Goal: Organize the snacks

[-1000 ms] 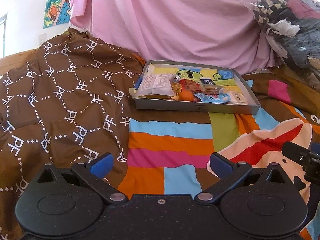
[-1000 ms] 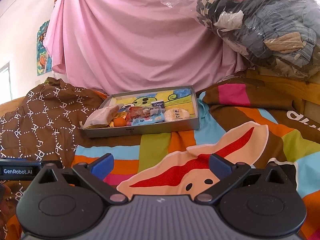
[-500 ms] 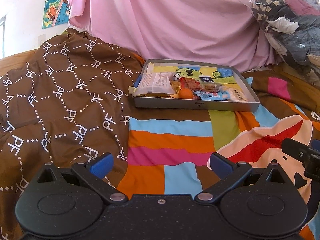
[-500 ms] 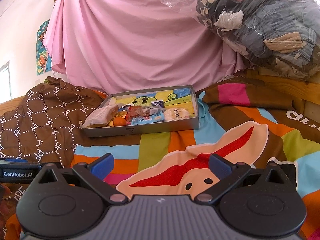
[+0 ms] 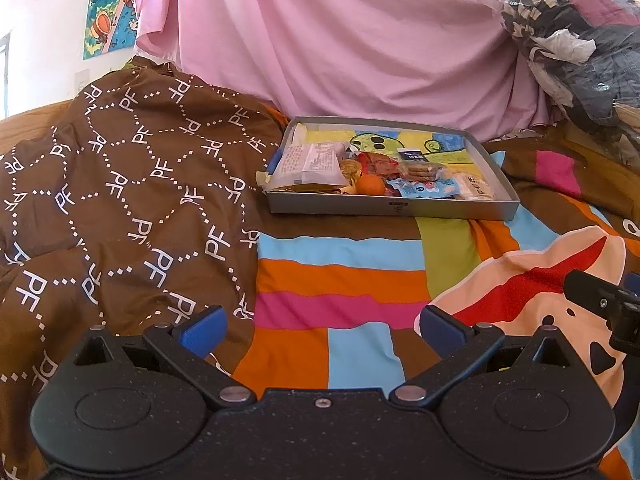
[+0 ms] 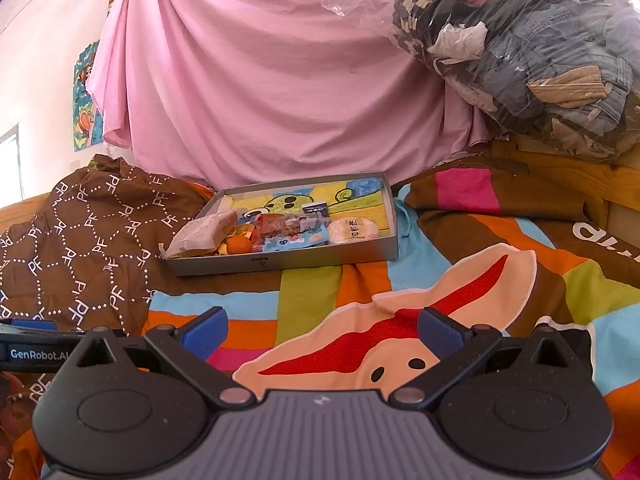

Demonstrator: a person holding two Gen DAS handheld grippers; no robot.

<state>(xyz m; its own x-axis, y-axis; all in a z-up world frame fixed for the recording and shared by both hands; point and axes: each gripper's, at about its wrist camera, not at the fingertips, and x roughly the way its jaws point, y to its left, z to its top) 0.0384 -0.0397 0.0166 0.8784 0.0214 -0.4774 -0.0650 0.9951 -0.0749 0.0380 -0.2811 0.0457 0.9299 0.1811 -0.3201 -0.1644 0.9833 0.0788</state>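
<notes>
A shallow grey tray (image 5: 394, 210) (image 6: 280, 262) lies on the bed ahead, its floor showing a cartoon print. Snacks crowd its near half: a white wrapped packet (image 5: 310, 164) (image 6: 204, 232) at the left, an orange fruit (image 5: 370, 185) (image 6: 239, 245), a blue packet (image 5: 420, 189) (image 6: 294, 240), a cookie pack (image 5: 422, 171) and a round white cracker pack (image 6: 353, 230) at the right. My left gripper (image 5: 322, 330) is open and holds nothing, well short of the tray. My right gripper (image 6: 320, 330) is likewise open with nothing between its fingers.
A brown quilt with white PF lettering (image 5: 120, 200) (image 6: 88, 240) is heaped to the left of the tray. A striped colourful bedsheet (image 5: 340, 280) (image 6: 460, 300) covers the bed. A pink curtain (image 6: 280, 80) hangs behind, and a bag of clothes (image 6: 540, 48) sits at the back right.
The left wrist view has shifted slightly, with the tray sitting a little lower and farther off. The right gripper has hardly moved. Both stay open.
</notes>
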